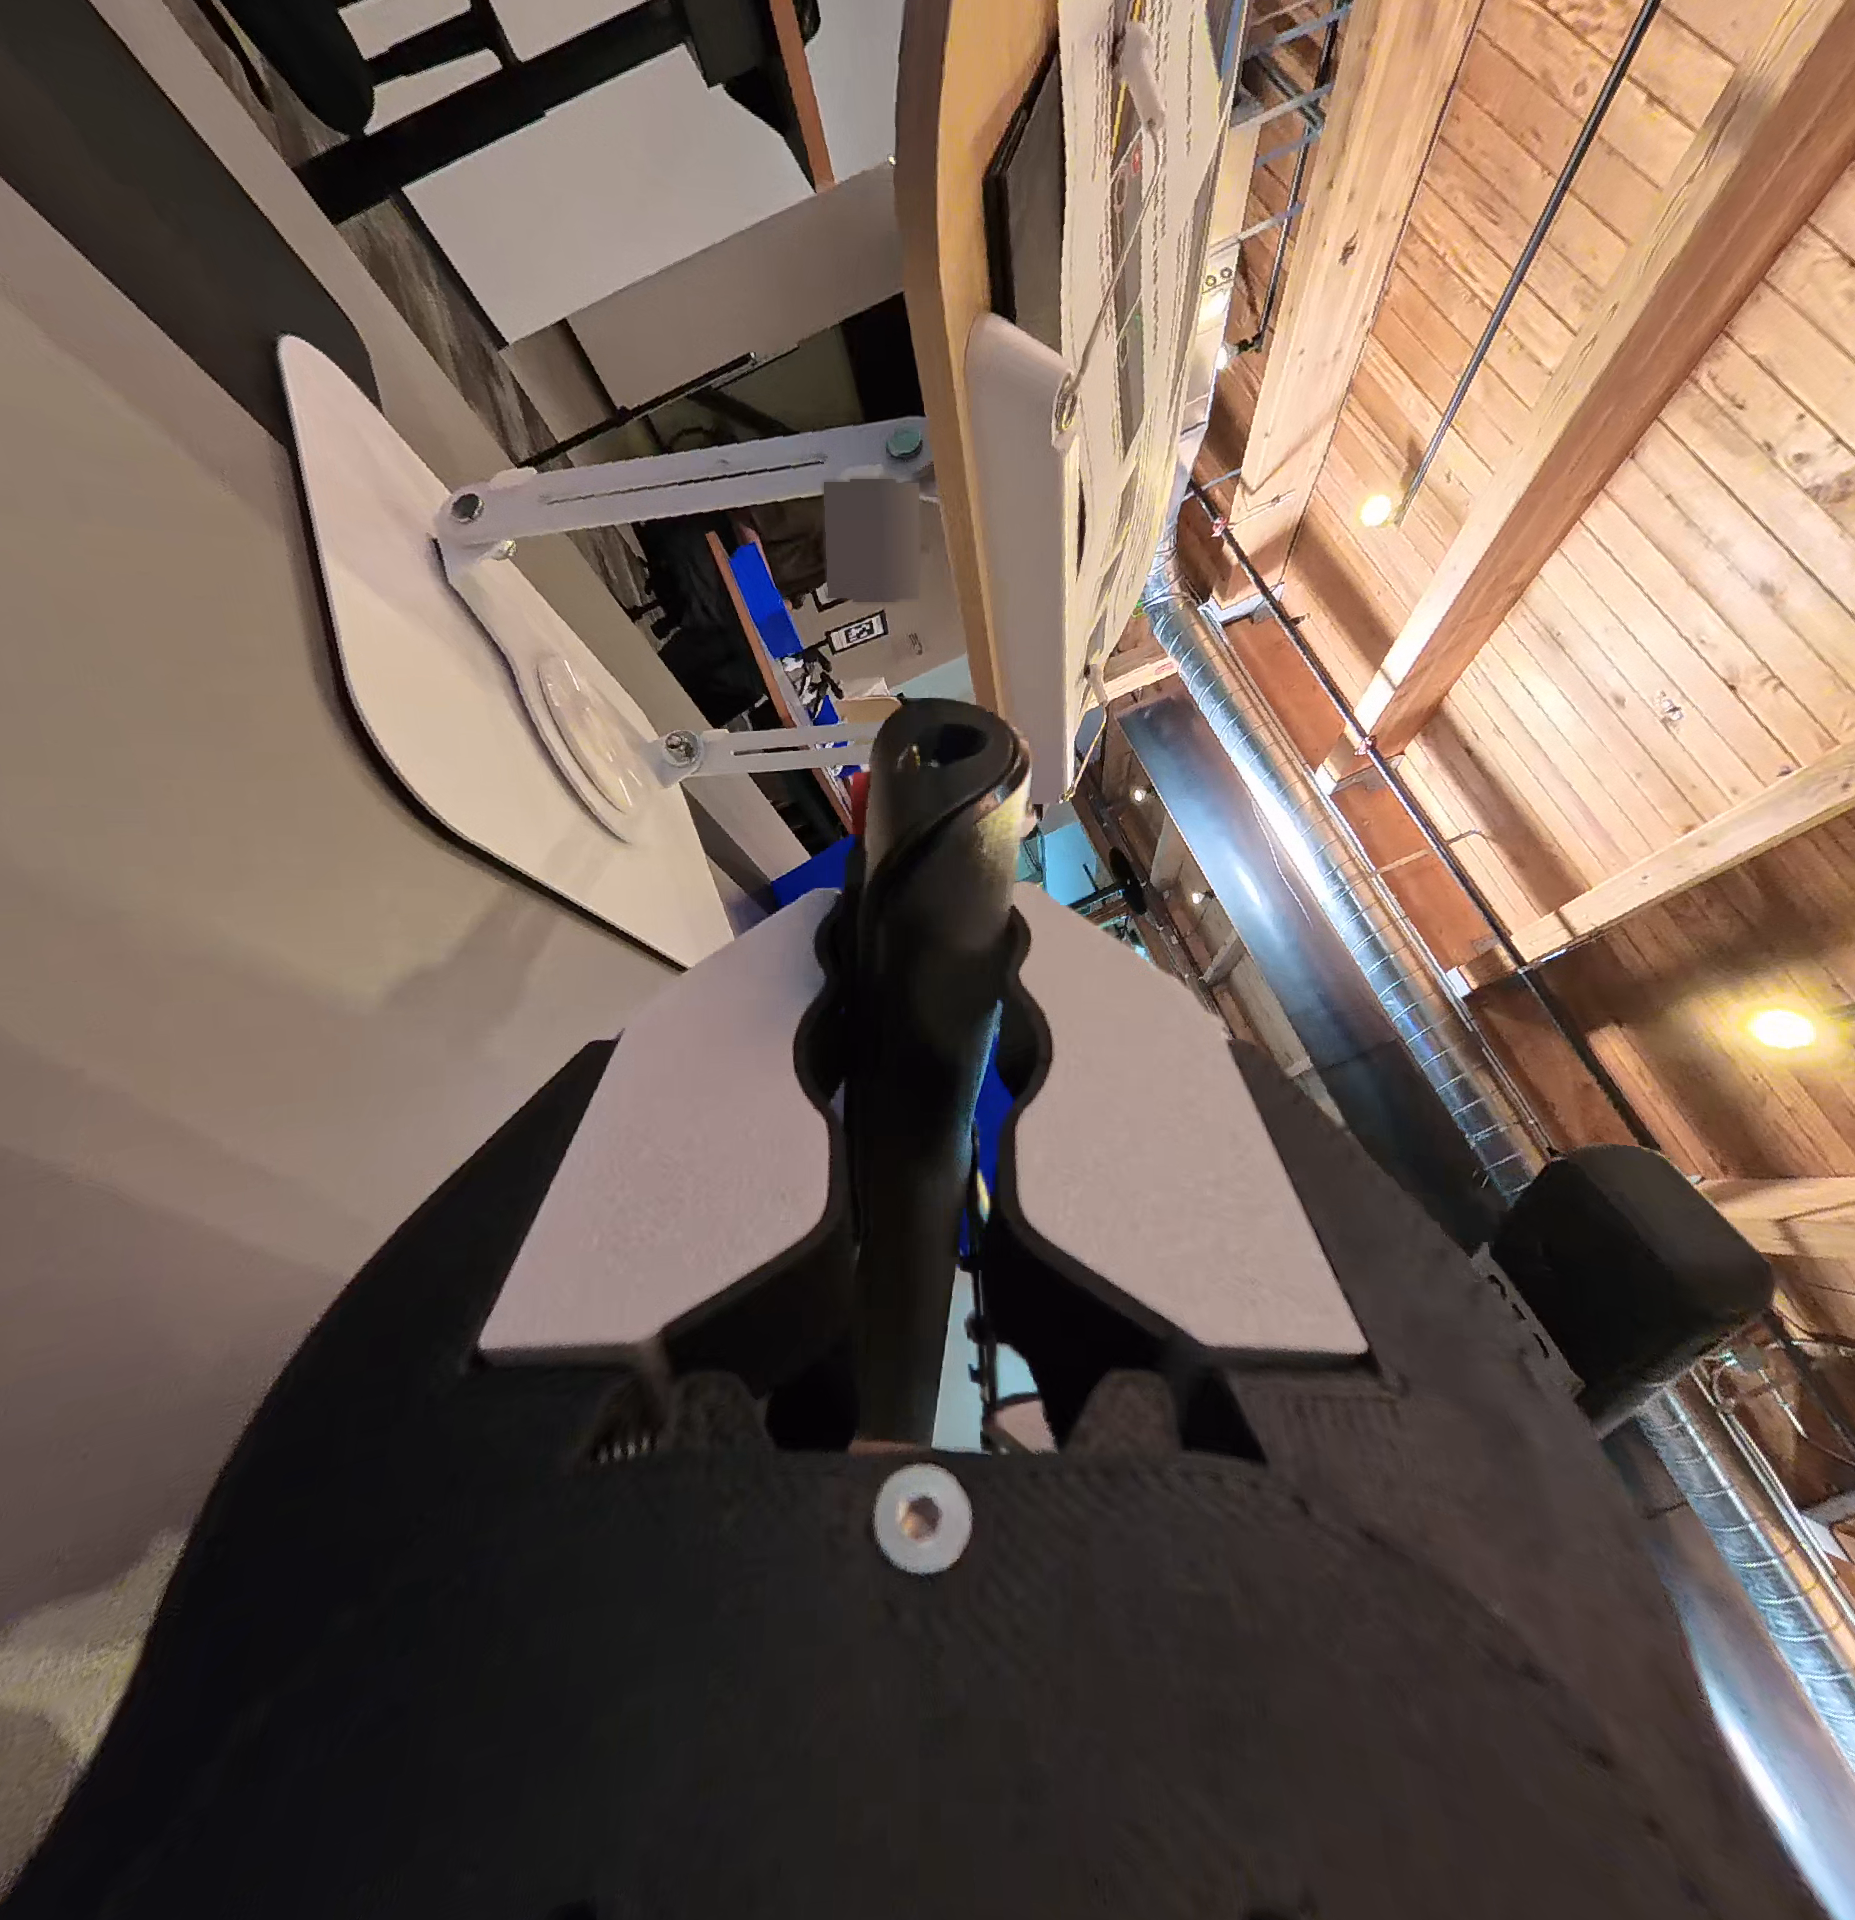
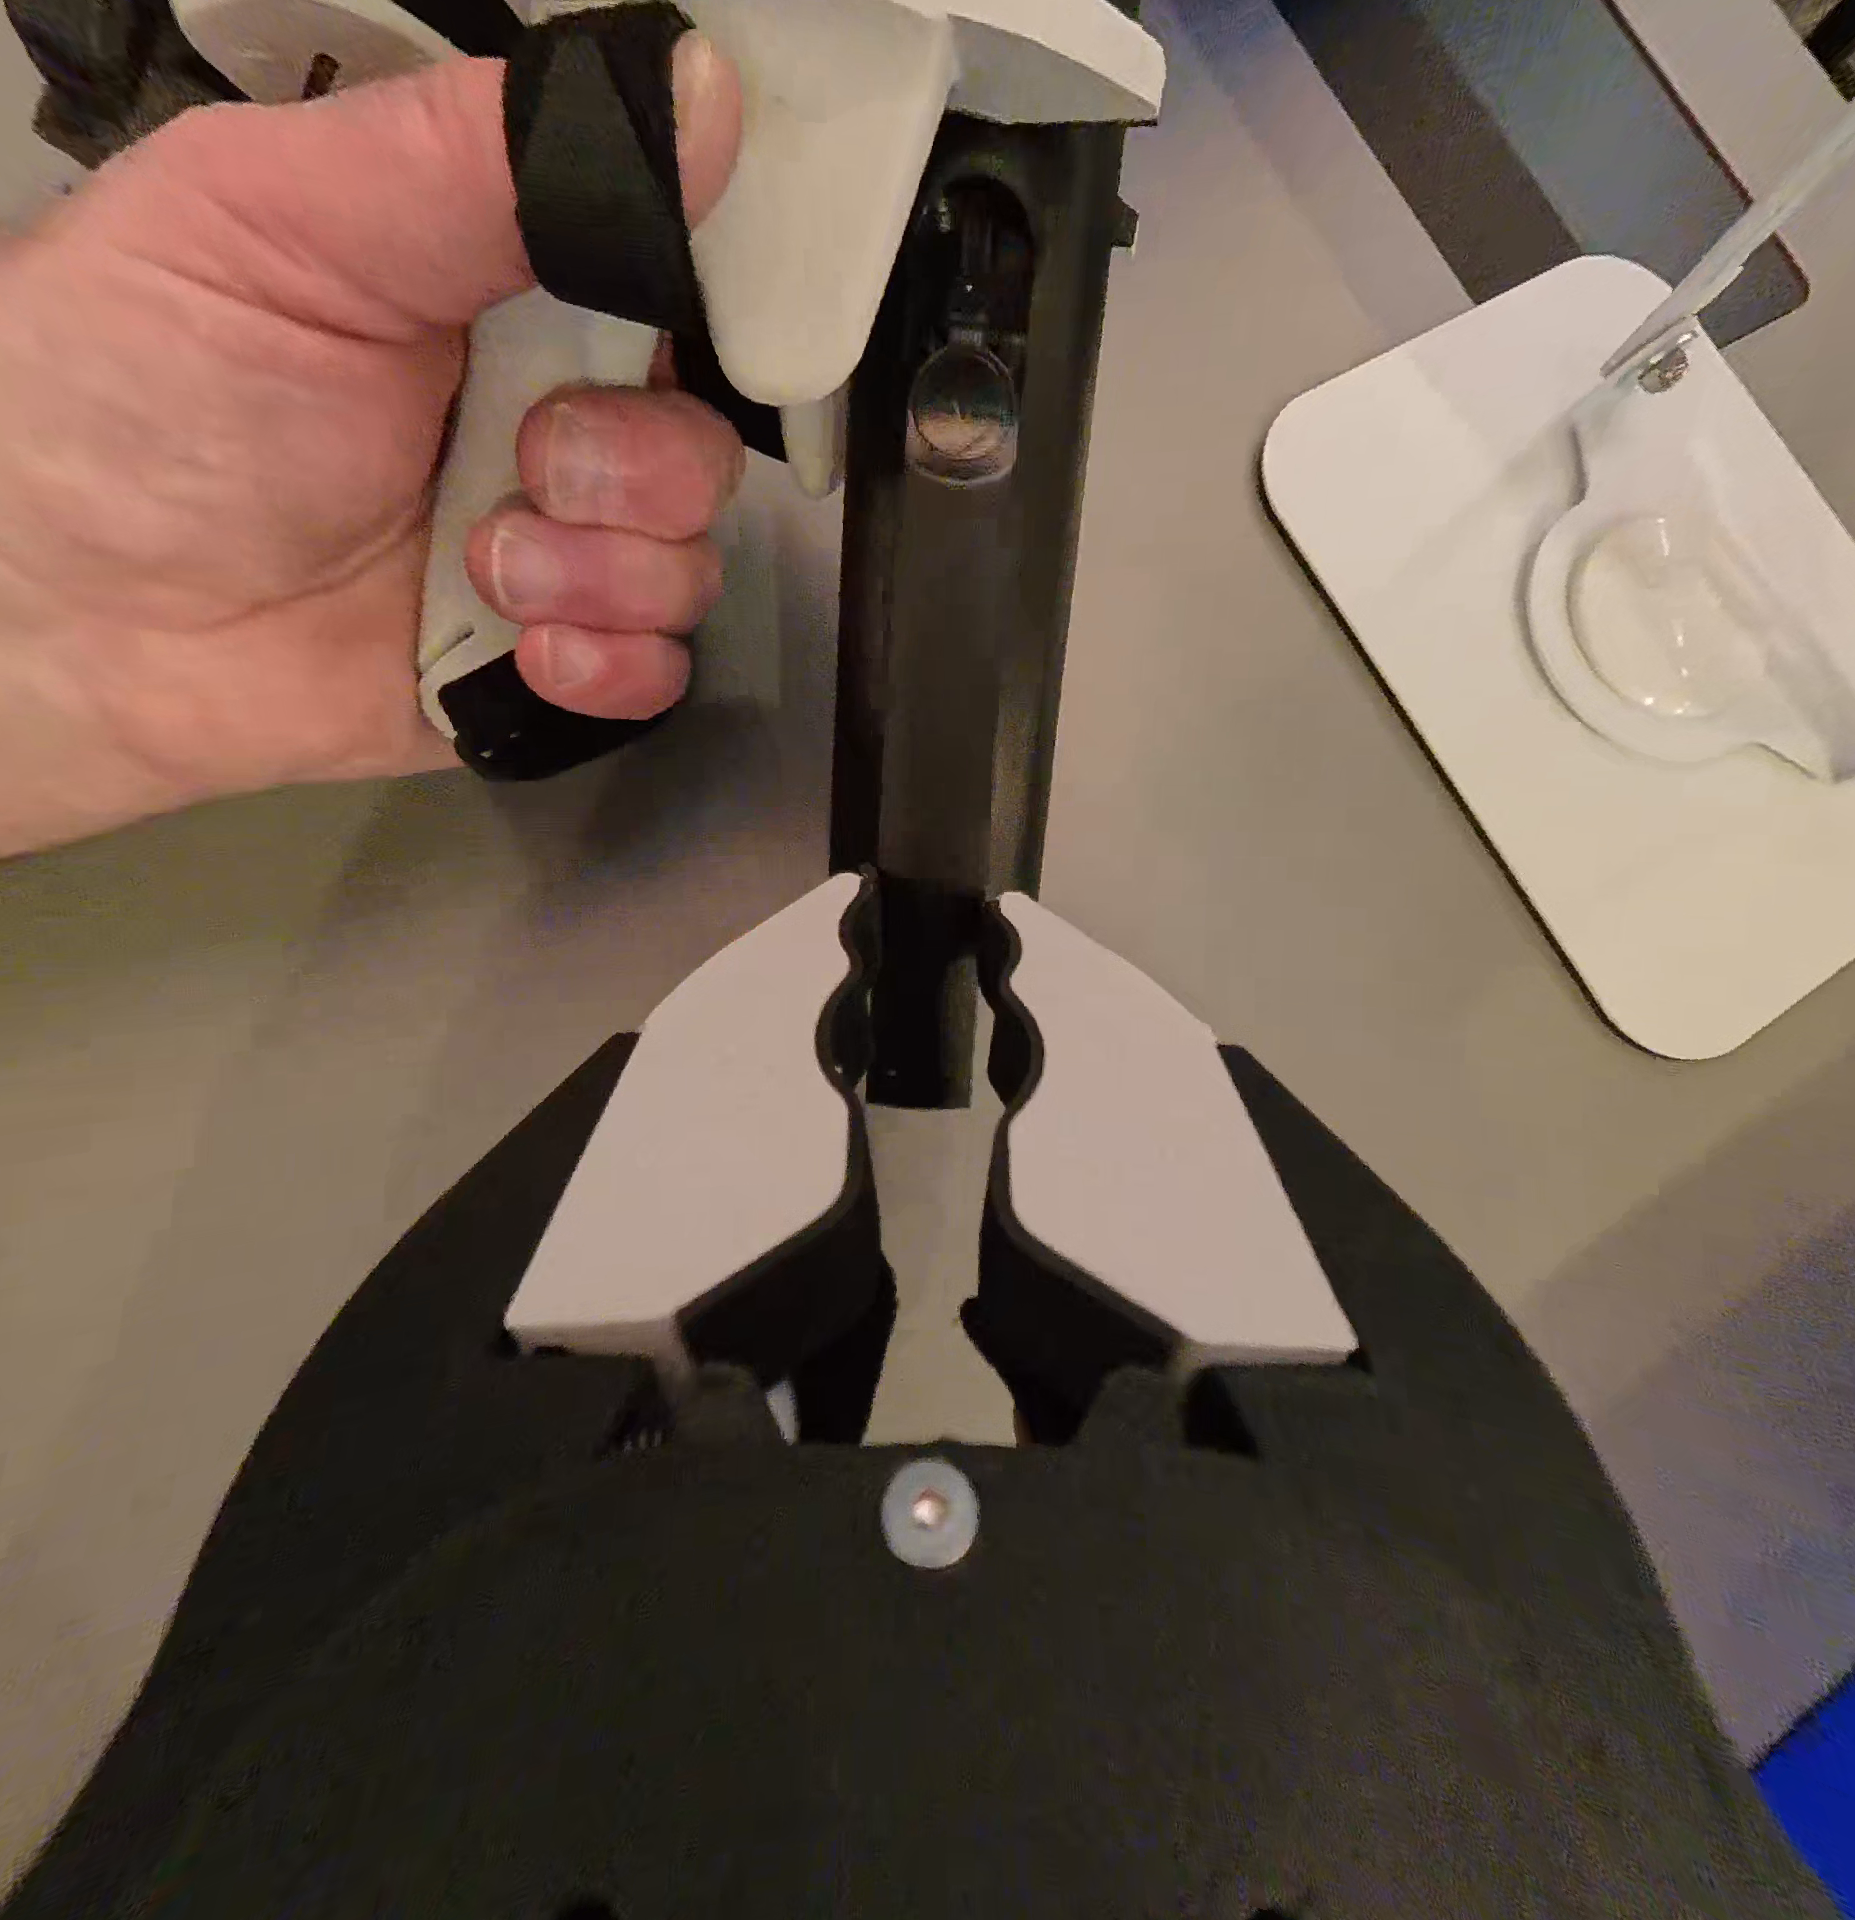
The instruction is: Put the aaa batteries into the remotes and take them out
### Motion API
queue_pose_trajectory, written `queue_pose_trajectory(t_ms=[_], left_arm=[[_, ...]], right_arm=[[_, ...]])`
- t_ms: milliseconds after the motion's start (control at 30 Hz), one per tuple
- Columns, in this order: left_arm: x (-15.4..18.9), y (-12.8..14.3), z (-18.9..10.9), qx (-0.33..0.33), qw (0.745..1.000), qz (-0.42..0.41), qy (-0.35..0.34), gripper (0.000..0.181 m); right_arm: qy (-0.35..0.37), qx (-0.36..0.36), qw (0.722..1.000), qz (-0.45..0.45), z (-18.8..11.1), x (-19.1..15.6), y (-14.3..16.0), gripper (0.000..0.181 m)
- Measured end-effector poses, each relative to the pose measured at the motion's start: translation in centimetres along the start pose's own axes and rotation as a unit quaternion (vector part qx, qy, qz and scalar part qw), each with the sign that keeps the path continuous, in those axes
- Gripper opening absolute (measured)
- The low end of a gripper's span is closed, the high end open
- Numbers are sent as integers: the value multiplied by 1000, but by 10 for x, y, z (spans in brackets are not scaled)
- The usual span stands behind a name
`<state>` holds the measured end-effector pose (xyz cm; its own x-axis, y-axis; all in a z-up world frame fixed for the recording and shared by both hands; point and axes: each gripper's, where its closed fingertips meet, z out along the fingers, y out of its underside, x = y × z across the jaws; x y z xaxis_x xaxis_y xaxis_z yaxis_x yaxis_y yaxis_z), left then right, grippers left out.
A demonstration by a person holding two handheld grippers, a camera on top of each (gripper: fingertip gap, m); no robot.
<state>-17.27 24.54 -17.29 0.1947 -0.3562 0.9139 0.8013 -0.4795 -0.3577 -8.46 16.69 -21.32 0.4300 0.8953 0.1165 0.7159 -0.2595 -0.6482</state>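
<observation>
Grey table (image 2: pixel 331 1039), smooth and matte. Resting flat on it at the right: white rounded-corner stand base (image 2: pixel 1422 582) with a clear dome (image 2: pixel 1650 634) set in it and a slim white arm (image 2: pixel 1733 187) bolted on.

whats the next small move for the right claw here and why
Probably draw the right claw straight back while the left claw holds. It is shut on a narrow black piece at the end of the long black plastic remote, seemingly its cover, and the battery slot looks only partly open.
</observation>
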Motion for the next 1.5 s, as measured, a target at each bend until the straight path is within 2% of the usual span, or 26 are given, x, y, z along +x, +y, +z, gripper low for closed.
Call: queue_pose_trajectory(t_ms=[267,533,1033,1100,1200,1300,1367,1433,1500], left_arm=[[1,1,0,3,1000,-14,0,26],[-1,1,-1,7,999,-31,5,26],[-2,5,1,9,999,-39,2,27],[-3,4,0,10,999,-44,3,27],[-2,3,0,12,999,-51,8,26],[0,-1,-2,16,998,-63,17,26],[3,-3,-3,17,996,-78,30,26],[10,-4,-3,19,994,-94,47,25],[20,-5,-2,15,993,-100,65,25]], right_arm=[[20,-14,1000,0,7,1,-7,18],[9,-19,1000,7,11,-1,-12,18],[25,-45,998,31,17,-1,-11,19],[19,-48,998,31,18,-2,-12,29],[19,-44,999,25,16,-2,-15,31],[12,-21,1000,9,4,-2,-19,38],[0,21,1000,8,-10,2,-23,45],[-39,88,994,46,-26,4,-22,52],[-108,181,969,128,-41,5,-21,60]])
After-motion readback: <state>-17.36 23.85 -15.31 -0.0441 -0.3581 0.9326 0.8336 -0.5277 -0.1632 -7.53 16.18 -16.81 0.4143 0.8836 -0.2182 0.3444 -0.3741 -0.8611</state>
